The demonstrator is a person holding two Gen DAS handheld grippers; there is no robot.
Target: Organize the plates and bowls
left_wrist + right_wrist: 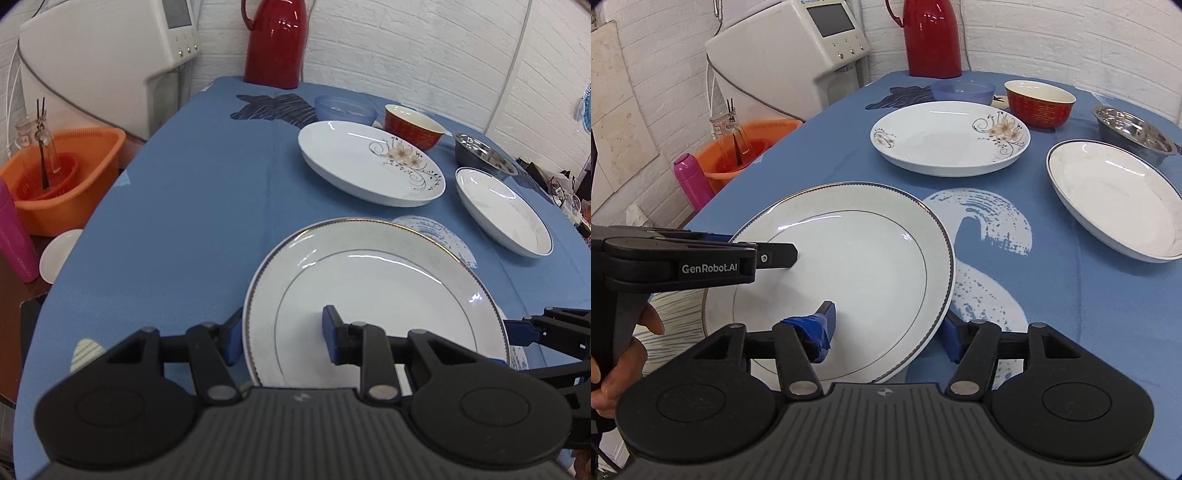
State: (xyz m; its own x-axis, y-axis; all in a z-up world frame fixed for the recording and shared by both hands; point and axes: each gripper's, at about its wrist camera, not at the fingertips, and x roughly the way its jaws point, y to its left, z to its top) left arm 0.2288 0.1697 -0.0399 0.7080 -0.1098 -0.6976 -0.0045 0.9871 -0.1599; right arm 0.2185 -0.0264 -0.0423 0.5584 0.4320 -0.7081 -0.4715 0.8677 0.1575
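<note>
Left wrist view: the left hand-held gripper (282,334) is spread wide, straddling the near left rim of the big plate (373,295) on the desk (177,221). A flowered plate (365,162) lies farther off.

Right wrist view: the right hand-held gripper (888,332) is likewise released, its fingers either side of that plate's right rim.

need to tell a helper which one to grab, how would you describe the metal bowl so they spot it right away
Start at the tall red jug standing at the far edge of the blue table, then follow the row of bowls rightward from it, past the blue bowl and the red bowl. The metal bowl ends that row, just behind a white plate. It is the only shiny silver dish there.
</note>
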